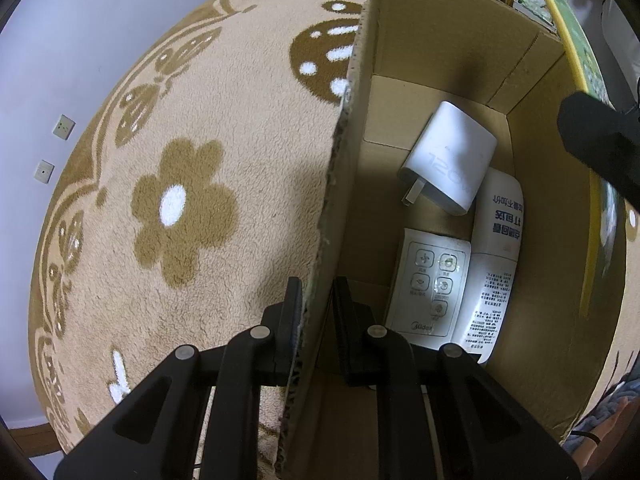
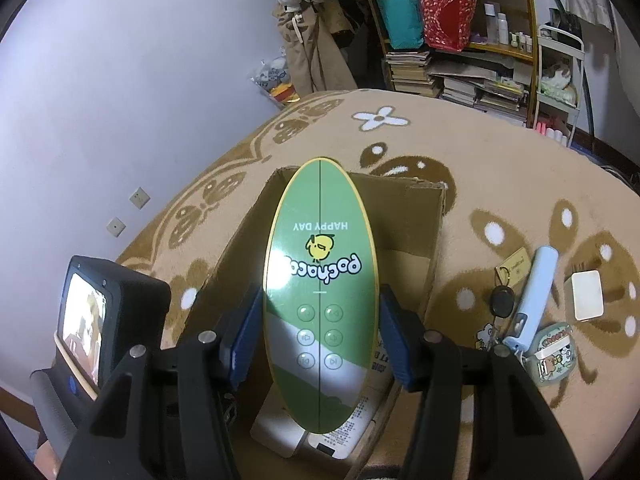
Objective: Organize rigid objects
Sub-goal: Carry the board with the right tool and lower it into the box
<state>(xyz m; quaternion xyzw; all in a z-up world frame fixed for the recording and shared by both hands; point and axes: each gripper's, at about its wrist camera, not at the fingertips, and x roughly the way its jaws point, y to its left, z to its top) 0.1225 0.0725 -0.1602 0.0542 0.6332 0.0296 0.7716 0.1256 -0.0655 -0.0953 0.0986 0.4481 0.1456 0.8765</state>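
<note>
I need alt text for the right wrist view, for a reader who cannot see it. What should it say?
The right gripper holds a green oval device with buttons above an open cardboard box on a beige flowered carpet. Keys, a pale blue stick and a small white box lie to the right; a cluttered shelf stands behind.

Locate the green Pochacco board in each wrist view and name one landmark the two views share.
Left wrist: green Pochacco board shows only as a yellow-rimmed sliver at the upper right, above the box.
Right wrist: centre, clamped upright in the right gripper.
Shared landmark: cardboard box.
</note>
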